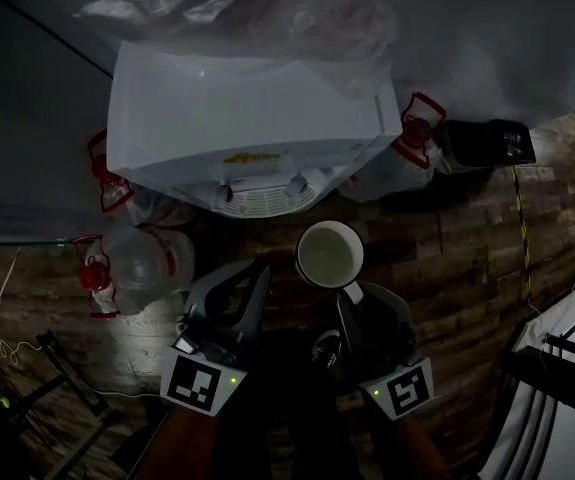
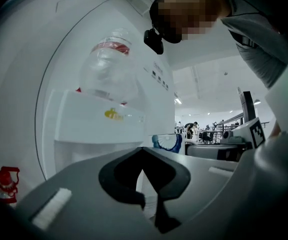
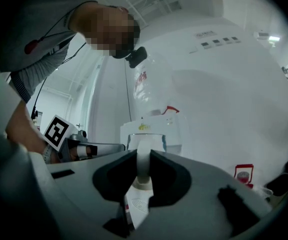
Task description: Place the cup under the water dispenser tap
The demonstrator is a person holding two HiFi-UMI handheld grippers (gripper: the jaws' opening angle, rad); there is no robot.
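Head view: both forearms enter from bottom edge, grippers side by side, held level, noses toward water dispenser. L gripper w/ jaws tip to tip, nothing in them. R gripper clamped on handle of cup. Cup right at R jaw tips, mouth up, inside white. Taps further ahead of jaws. Cup short of them and not under either. Empty bottles on floor off to L side of L jaws.

L gripper view: L gripper jaws together, empty. Dispenser ahead and slightly L of jaws, bottle upended on top. Cup just R of jaw tips, blue pattern on its side.

R gripper view: R gripper jaws a little apart, pinched on cup handle upright between them. Cup body right beyond tips, dispenser straight ahead behind it. L gripper's marker cube off to L of jaws, level w/ them.
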